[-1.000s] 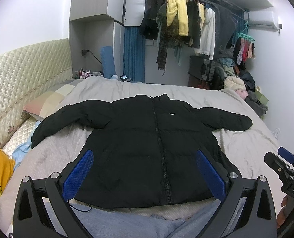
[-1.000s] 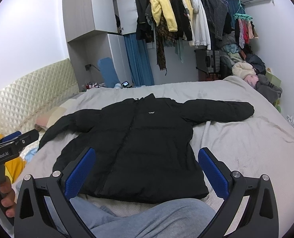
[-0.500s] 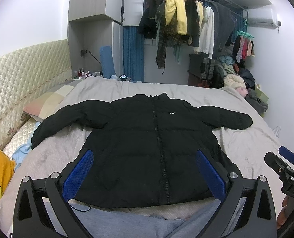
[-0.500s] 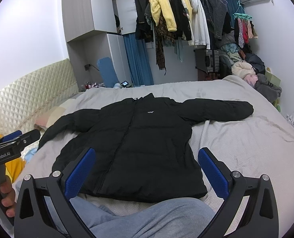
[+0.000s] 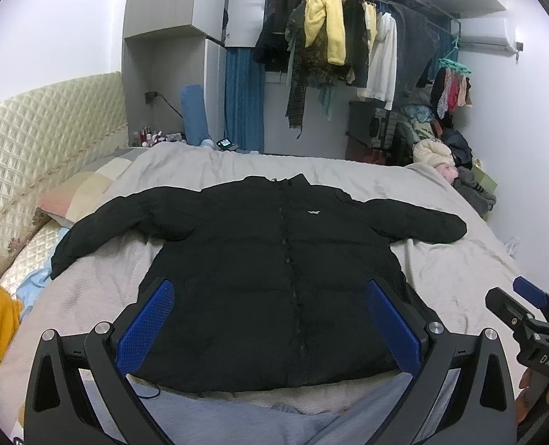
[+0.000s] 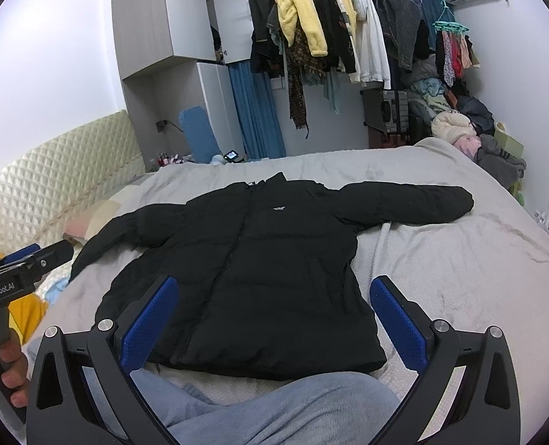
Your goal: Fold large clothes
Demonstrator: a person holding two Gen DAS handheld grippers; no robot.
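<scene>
Jacket [image 5: 274,282] spread flat on bed [image 5: 459,278], ahead of my wide-open, empty fingers.
Left gripper [image 5: 268,320]: hem lies between my blue pads. Right gripper [image 6: 274,319]: fingers spread wide, nothing held, jacket just beyond and between them.

A bedroom with pale walls. Ahead of the jaws lies a bed [image 5: 441,278] in grey bedding. Left of them, a cream quilted headboard [image 5: 33,141]. Beyond, a grey wardrobe [image 6: 155,22], blue curtain [image 6: 255,107] and crowded clothes rail [image 5: 348,33]. Upper right, an air conditioner [image 5: 485,31].
</scene>
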